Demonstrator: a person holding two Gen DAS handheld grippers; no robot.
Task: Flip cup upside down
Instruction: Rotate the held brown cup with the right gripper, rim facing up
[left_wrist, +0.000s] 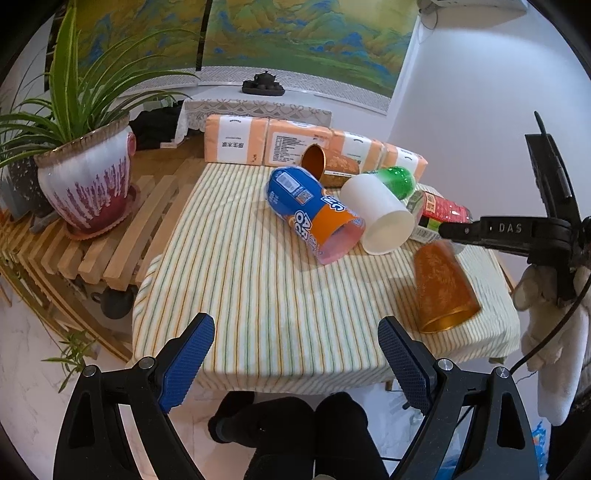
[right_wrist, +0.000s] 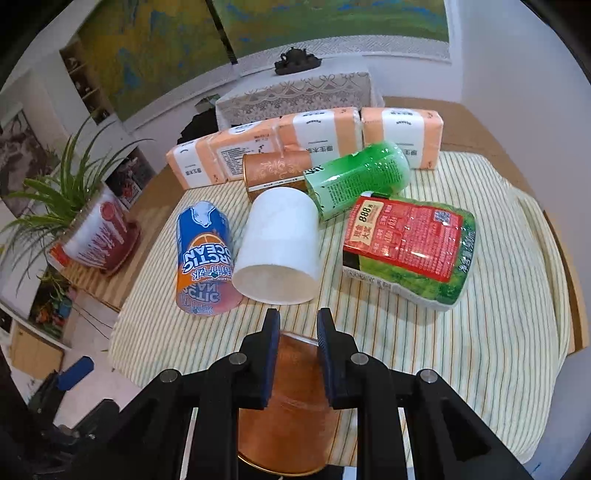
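Observation:
An orange-gold patterned cup (left_wrist: 443, 288) hangs tilted over the right part of the striped table (left_wrist: 258, 295), base up, open mouth down and toward me. My right gripper (right_wrist: 297, 326) is shut on its base, and the cup (right_wrist: 291, 406) fills the space below the fingers. From the left wrist view the right gripper (left_wrist: 448, 232) reaches in from the right. My left gripper (left_wrist: 295, 354) is open and empty, above the table's near edge. A white cup (left_wrist: 380, 218) lies on its side mid-table.
A blue-orange bottle wrap (left_wrist: 314, 210), a second gold cup (left_wrist: 328, 164), a green bottle (left_wrist: 395, 179) and a red-green package (right_wrist: 410, 247) lie on the cloth. Tissue packs (left_wrist: 295, 142) line the far edge. A potted plant (left_wrist: 85, 177) stands on a slatted bench to the left.

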